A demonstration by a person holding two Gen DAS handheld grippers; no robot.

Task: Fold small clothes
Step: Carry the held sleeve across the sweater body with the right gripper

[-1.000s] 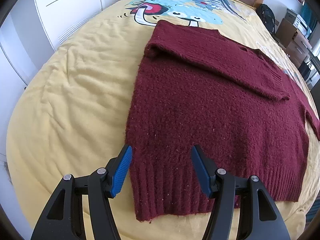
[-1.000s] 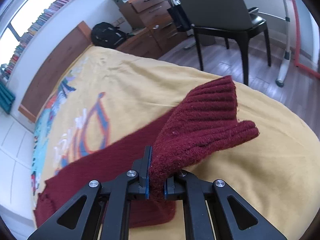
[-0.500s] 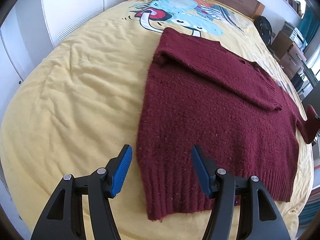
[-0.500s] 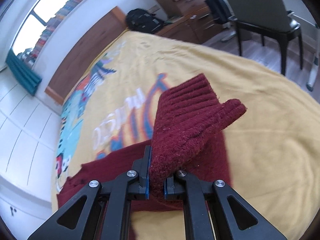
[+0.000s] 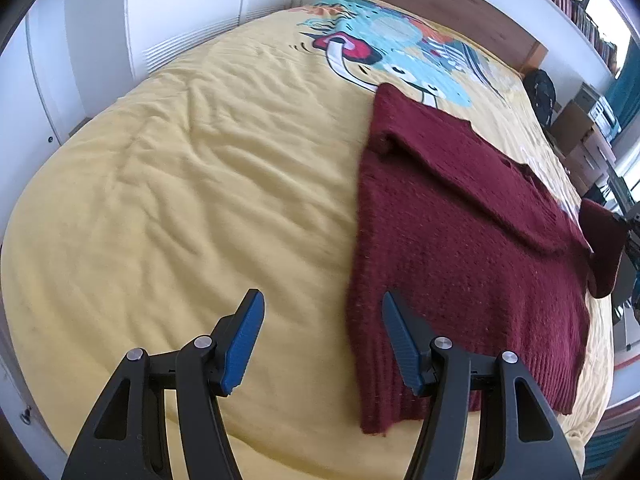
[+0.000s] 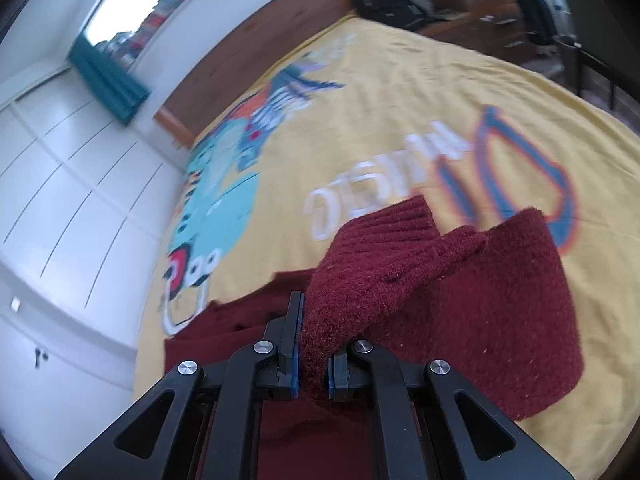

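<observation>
From the left wrist view, the dark red sweater (image 5: 460, 248) lies mostly flat on the yellow bedspread (image 5: 180, 200), toward the bed's right side, its ribbed hem close to the near edge. One sleeve (image 5: 460, 168) is already laid across the chest, so I'd judge the first fold done. The left gripper (image 5: 322, 338) hangs released, fingers spread wide, holding nothing, over the bedspread just beside the sweater's left edge. At the far right a second sleeve (image 5: 602, 248) is lifted off the bed. From the right wrist view, the right gripper (image 6: 311, 354) is clenched on that sleeve's ribbed cuff (image 6: 380, 256), which bunches up above the sweater's body. To me this looks like the second sleeve fold in mid-carry; laying it down and folding the body remain. The bedspread carries large white lettering (image 6: 384, 188) beside a blue and orange shape, but it is upside down and blurred, so I cannot read it reliably.
</observation>
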